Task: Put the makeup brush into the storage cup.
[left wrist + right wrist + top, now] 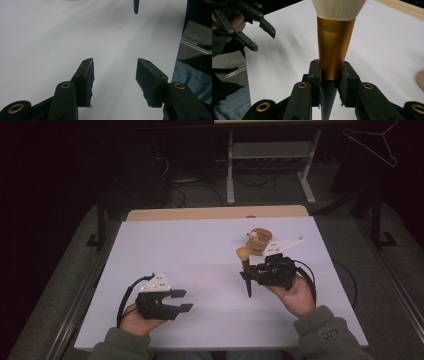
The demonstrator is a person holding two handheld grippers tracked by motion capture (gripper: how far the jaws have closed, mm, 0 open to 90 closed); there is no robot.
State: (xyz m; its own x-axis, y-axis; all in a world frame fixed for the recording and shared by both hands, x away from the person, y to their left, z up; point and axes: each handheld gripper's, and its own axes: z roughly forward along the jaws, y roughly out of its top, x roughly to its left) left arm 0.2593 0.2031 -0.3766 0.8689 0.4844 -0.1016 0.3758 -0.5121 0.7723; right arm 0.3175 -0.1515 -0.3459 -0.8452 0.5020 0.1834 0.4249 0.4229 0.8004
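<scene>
In the high view, the left gripper (184,300) lay in the lower left part of the frame, low over the white table (200,270), and its two jaws stood apart with nothing between them. The right gripper (248,276) was right of the middle. It held a makeup brush (245,265) with the dark pointed handle going down toward the table and the pale tuft on top. Just behind the brush, toward the upper right, stood a small round wooden holder (261,239); what was inside it was too small to tell.

In the left gripper view, the left gripper (115,75) was released: the pads were well apart and only bare table was seen between them. At the top edge, the dark tip of the brush handle (136,7) hung above the table.

In the right gripper view, the right gripper (331,75) was clenched on the brush (335,42), at the narrow end of the gold collar where the black handle began. The left gripper (259,27) was seen in the upper left corner, apart from the brush.

The risk from here, as it seemed, was the grip itself. The collar was smooth and cone-shaped, so the brush could slide down or tilt between the pads if the hand turned quickly. Also, the handle tip could knock the holder if the brush came to it at a slant.
</scene>
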